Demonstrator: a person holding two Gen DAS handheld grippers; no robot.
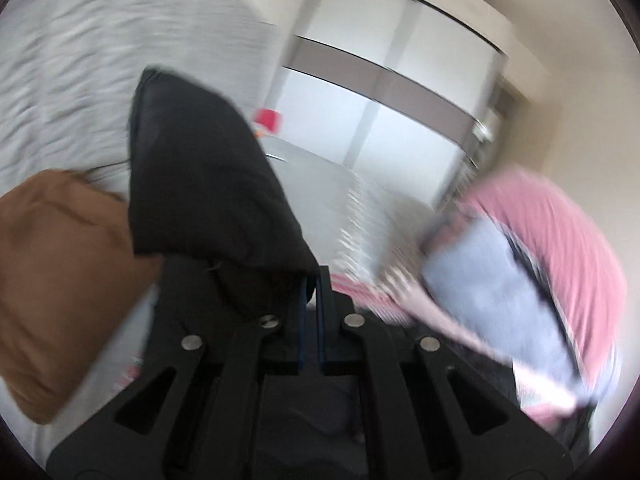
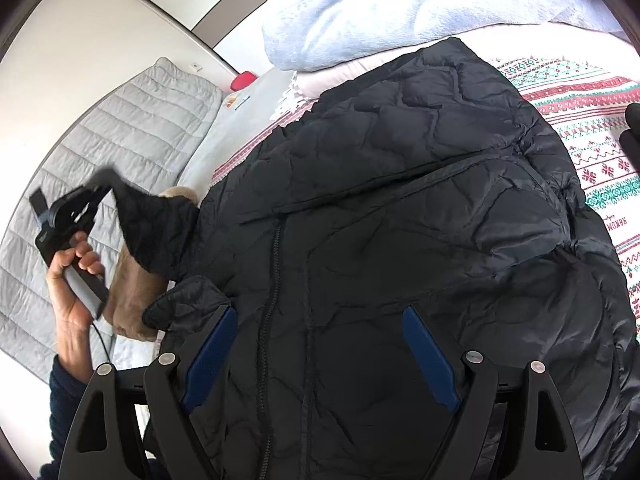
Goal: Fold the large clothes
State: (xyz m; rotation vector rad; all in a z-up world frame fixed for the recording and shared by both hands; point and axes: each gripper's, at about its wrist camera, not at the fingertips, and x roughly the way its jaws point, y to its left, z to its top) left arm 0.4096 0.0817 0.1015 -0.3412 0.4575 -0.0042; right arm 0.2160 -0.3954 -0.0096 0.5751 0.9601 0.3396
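You are standing over a bed with a large black quilted jacket (image 2: 400,216) spread across it, zipper side up; every place below is given from that jacket.

Your left gripper (image 1: 313,280) has its blue-padded jaws pressed together on a fold of the jacket's black fabric (image 1: 200,184). In the right wrist view that same gripper (image 2: 96,194) sits off the jacket's left edge, held in your left hand (image 2: 72,280), and it lifts the jacket's sleeve (image 2: 152,224) up and away from the body of the garment. The left wrist picture is blurred.

Your right gripper (image 2: 320,344) hovers over the lower front of the jacket, beside the zipper (image 2: 272,280). Its two blue pads (image 2: 428,356) stand wide apart, with the jacket's fabric lying beneath them and nothing pinched between them.

Under the jacket's right side lies a patterned blanket (image 2: 592,120) in red, green and white. Beyond the jacket's far edge, a pale blue fleece blanket (image 2: 380,12) is heaped up. A brown garment (image 2: 136,280) lies tucked under the jacket's left edge, below the lifted sleeve. Left of that, a grey quilted cover (image 2: 120,132) runs along the wall. A small red object (image 2: 244,79) sits past the jacket's far left corner; it is too small to identify.
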